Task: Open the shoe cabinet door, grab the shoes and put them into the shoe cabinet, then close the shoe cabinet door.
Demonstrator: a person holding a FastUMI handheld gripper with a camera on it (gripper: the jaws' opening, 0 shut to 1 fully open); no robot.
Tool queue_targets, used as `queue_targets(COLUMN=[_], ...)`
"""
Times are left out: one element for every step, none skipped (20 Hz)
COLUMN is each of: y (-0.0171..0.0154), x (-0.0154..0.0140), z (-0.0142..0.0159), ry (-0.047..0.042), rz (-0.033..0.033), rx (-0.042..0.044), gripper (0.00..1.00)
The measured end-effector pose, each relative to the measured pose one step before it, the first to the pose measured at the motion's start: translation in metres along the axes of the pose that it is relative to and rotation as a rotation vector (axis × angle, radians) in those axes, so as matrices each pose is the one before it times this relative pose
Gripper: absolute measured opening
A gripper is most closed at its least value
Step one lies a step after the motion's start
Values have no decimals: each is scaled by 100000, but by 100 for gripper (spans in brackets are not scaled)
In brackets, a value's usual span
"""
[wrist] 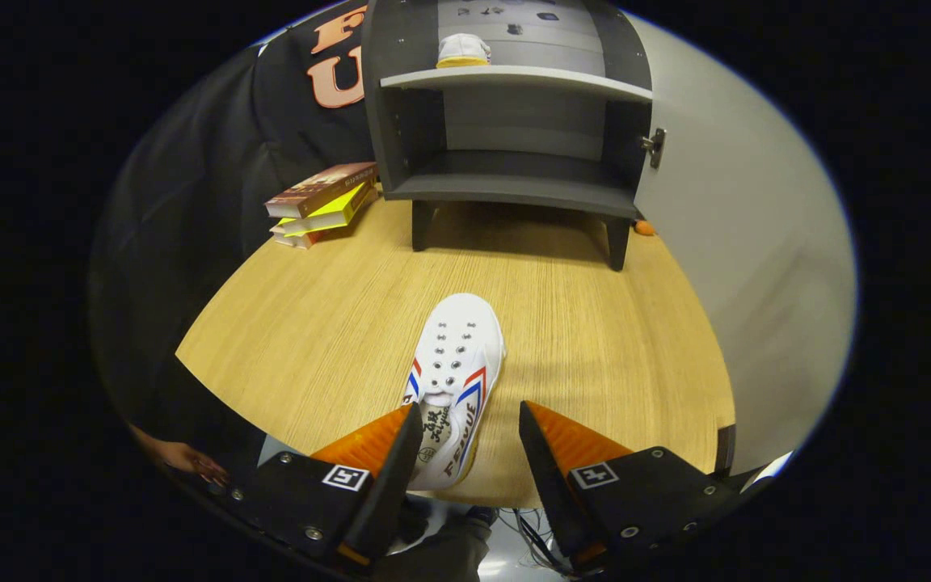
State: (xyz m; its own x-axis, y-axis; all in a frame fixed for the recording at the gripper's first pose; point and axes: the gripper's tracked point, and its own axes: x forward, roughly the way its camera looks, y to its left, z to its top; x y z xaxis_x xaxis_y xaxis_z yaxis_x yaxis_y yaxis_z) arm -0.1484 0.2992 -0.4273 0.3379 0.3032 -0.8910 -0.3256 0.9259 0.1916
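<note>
Tabletop (336, 323): shoe (456, 364) heel seemingly behind fingers (401, 453)

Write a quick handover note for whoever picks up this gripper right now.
Gripper: open, fingers either side of the heel of the white sneaker, not pressing on it.
The sneaker lies on the wooden table, toe toward the shoe cabinet.
Done: cabinet door is open; one shoe already sits on the upper shelf.
Left: grip this sneaker, place it in the cabinet, close the door.
Stack of books lies beside the cabinet.
</note>
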Motion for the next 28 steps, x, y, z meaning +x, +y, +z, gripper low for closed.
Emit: queue_targets(y=[258,146,-48,-132,8,86,-70,-168,-226,-64,250,99,-185,94,17,-1,-68,-61,-65,45,-30,-85,-169,-215,-145,-120,-93,18], x=[616,672,679,545,576,432,527,661,562,310,284,142,258,231,277,81,4,13,-83,0,-60,41,31,-165,-128,-16,-75,-61], z=[-493,-610,-426,-258,-213,56,77,-233,-115,-217,-7,139,351,195,87,76,112,-187,181,-223,115,-37,104,-28,190,213,263,14], ry=[1174,2034,1344,1229,826,-8,61,361,727,1219,843,-557,-653,-221,596,502,-60,473,-289,509,54,573,262,350,54,412,471,653], rz=[435,-60,-589,-1117,-121,288,-320,-816,-650,-184,1757,847,230,995,909,875,811,1020,693,133,-582,-867,-847,-1020,-834,-894,-590,-451], rx=[-123,-603,-308,100,970,1521,908,105,-105,96,1240,1389,1095,1835,2494,2890,2839,2403,2456,2072,1665,390,-1186,-1519,-1075,44,994,416], gripper=[76,76,75,74,72,71,69,67,63,61,58,55,52,51,48,47,47,46,46,44,40,37,27,21,15,13,9,7])
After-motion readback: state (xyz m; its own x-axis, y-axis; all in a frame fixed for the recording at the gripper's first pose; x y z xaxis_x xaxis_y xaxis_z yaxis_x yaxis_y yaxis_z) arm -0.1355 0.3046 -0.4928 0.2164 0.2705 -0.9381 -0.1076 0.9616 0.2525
